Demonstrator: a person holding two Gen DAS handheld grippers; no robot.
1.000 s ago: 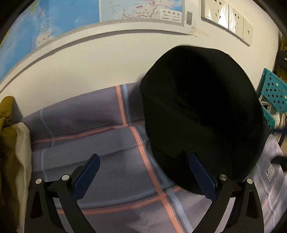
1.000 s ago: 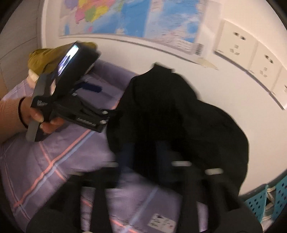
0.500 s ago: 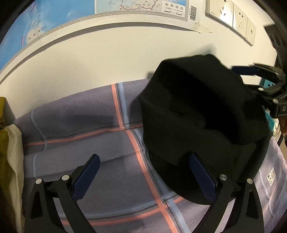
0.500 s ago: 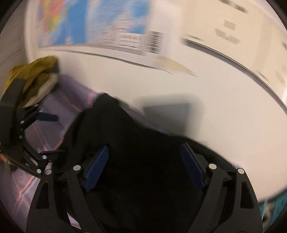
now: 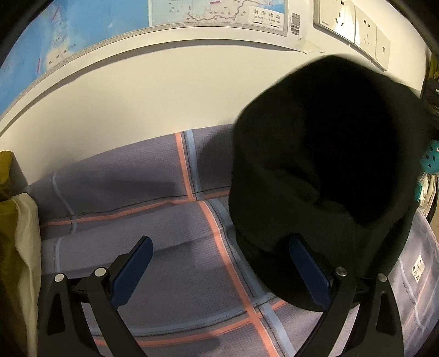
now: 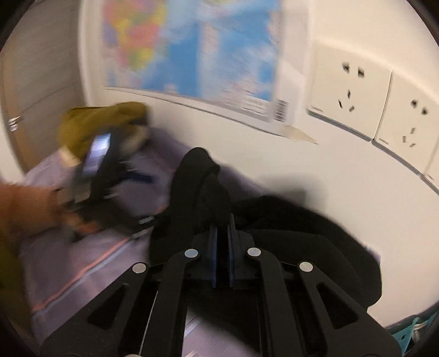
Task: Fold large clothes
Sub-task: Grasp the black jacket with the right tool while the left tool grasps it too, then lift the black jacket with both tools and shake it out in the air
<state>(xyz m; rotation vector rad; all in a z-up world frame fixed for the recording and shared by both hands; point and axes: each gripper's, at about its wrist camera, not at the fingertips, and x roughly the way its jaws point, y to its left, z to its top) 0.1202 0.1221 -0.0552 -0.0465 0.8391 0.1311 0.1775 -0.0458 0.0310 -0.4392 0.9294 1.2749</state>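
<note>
A black garment (image 5: 323,164) is bunched up and lifted at the right of the purple checked sheet (image 5: 153,247), against the wall. My left gripper (image 5: 219,258) is open and empty, its right finger beside the garment's lower edge. In the right wrist view my right gripper (image 6: 221,233) is shut on a fold of the black garment (image 6: 200,189) and holds it up. The left gripper (image 6: 109,175) shows blurred at the left, held by a hand.
A yellow and cream pile of clothes (image 5: 13,236) lies at the left edge of the sheet, also in the right wrist view (image 6: 101,123). A map (image 5: 164,16) and wall sockets (image 6: 351,93) are on the wall. A teal basket (image 5: 430,159) stands at the right.
My right gripper has closed on the black garment and pulled it up. The garment bulges higher in the left wrist view. My left gripper stays open in place.
</note>
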